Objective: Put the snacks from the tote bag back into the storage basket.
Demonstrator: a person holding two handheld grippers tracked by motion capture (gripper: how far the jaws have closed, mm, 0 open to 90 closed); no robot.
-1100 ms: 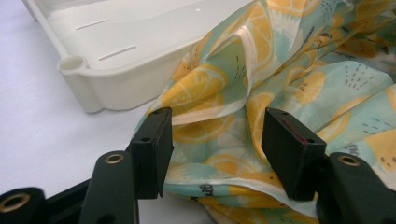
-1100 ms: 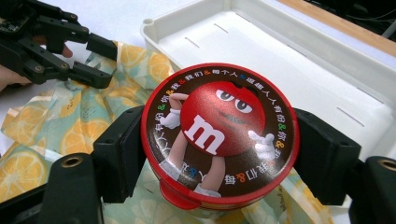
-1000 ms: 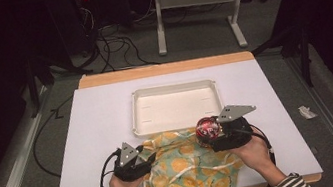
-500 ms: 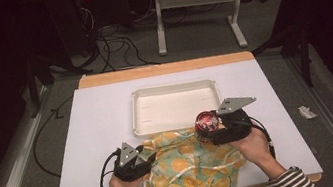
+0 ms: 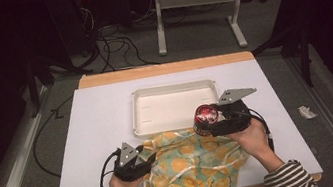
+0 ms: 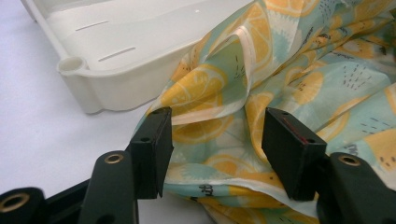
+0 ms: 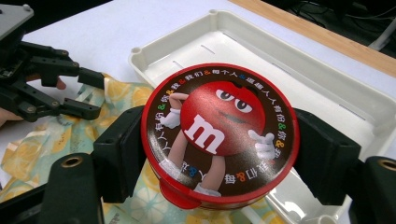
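Right gripper (image 5: 208,123) w/ fingers pinching a round red candy tin (image 7: 219,135), held above the bag (image 5: 195,162) near the white tray (image 5: 177,121), not yet set down; left gripper (image 6: 215,140), fingers spread, straddles the bag's edge on the desk (image 5: 98,124).

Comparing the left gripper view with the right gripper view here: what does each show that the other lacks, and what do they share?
Left gripper view alone: the left claw, jaws open around a raised fold of the lemon-print cloth.

Right gripper view alone: the right claw shut on a red round tin with a cartoon candy figure on its lid, plus the wooden table edge.

Both: the cloth, the white tray and the white table surface.
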